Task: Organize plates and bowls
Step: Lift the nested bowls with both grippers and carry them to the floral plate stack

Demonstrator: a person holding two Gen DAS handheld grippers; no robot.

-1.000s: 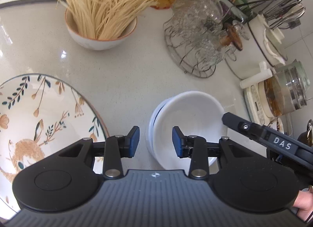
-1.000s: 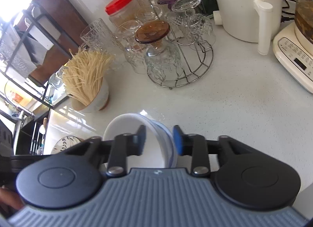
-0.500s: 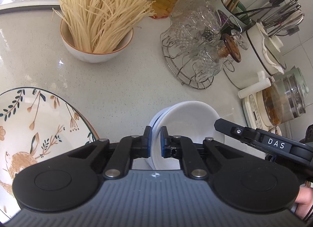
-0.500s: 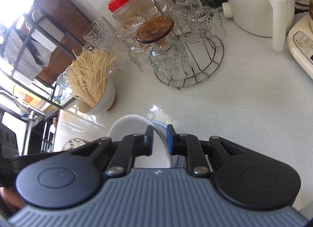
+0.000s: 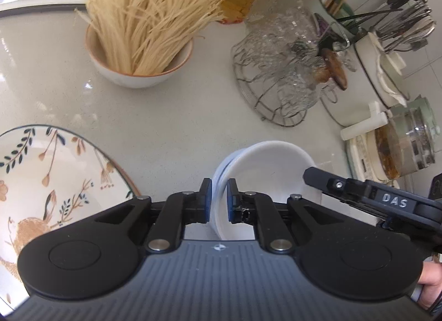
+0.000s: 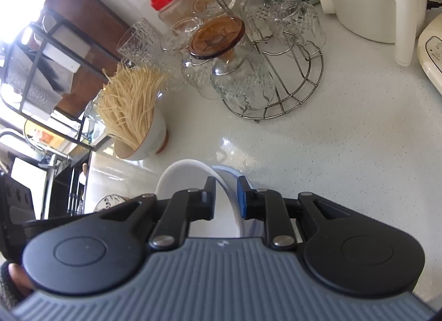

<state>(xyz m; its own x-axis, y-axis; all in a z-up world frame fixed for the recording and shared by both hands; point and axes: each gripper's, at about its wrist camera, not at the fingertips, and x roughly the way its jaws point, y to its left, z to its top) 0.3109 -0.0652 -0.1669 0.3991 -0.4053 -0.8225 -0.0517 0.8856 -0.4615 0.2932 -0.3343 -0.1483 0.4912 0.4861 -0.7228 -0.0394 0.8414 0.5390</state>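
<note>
Between L gripper [image 5: 218, 200] pads: white bowl [image 5: 265, 171] rim, clamped; R gripper [image 6: 226, 199] opening round it.

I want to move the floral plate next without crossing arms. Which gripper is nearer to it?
Left. The left gripper is shut on the white bowls' rim right beside the floral plate; the right gripper, jaws opening, straddles their far rim.

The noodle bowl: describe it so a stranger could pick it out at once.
Start at the pale speckled counter and find the wire rack of upturned glasses. To its left in the left wrist view stands the noodle bowl, alone and upright. Unlike the plain white bowls nearer the camera and the flat floral plate, it has a brown rim and holds a sheaf of dry noodles standing on end.
</note>
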